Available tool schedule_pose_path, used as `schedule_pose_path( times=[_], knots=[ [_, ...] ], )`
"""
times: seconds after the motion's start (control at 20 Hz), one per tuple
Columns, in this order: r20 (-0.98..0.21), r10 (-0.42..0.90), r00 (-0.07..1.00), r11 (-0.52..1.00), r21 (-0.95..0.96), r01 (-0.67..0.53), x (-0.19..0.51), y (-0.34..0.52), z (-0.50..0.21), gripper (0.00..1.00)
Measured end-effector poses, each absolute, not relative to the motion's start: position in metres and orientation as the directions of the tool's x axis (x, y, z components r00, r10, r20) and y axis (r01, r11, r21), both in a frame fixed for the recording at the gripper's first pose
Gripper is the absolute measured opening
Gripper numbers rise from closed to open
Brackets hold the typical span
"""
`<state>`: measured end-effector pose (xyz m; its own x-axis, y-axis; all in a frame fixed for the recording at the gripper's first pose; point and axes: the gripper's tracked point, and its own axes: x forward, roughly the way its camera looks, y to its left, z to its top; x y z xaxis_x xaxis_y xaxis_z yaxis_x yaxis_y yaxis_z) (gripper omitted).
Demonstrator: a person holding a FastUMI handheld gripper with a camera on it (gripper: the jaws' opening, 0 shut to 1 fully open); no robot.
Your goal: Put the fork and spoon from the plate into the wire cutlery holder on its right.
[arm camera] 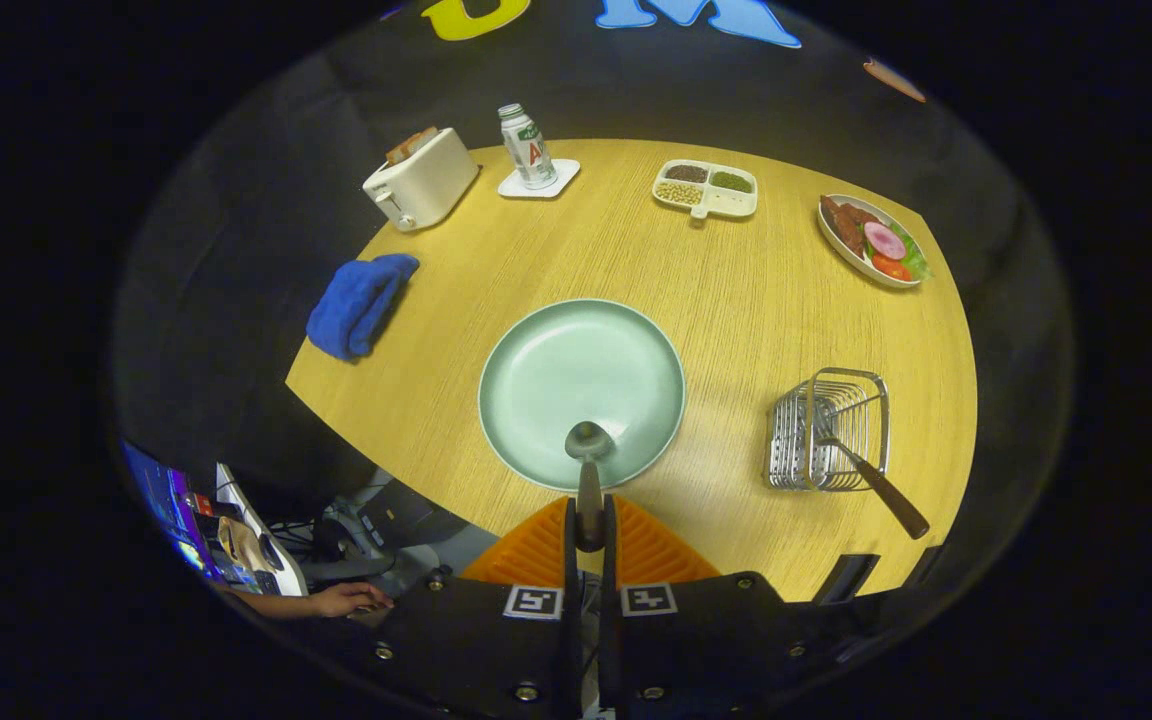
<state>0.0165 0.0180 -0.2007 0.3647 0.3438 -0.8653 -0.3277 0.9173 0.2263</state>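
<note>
Spoon (588,470) clamped between hand-held gripper (588,530) fingers, bowl over plate (536,350) | fork (871,475) in wire holder (796,440)

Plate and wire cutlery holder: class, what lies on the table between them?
In the gripper view, only bare wooden table lies between plate and holder. The claw is shut on the spoon.

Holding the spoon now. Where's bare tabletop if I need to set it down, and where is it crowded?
The gripper is shut on the spoon above the plate. Bare wood lies between the plate and the wire cutlery holder, and between the plate and the blue cloth. The far edge is crowded: toaster, bottle, divided dish, food plate.
</note>
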Motion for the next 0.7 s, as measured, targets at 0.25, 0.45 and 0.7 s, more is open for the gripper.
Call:
schedule_pose_path(
  times=[0.25, 0.45, 0.7],
  knots=[
    [-0.855, 0.358, 0.376, 0.916, 0.243, -0.321, 0.029, 0.005, -0.169, 0.07],
    [-0.848, 0.351, 0.397, 0.917, 0.226, -0.330, 0.034, -0.010, -0.143, 0.07],
    [-0.832, 0.347, 0.433, 0.923, 0.222, -0.314, 0.039, -0.030, -0.118, 0.07]
  ],
)
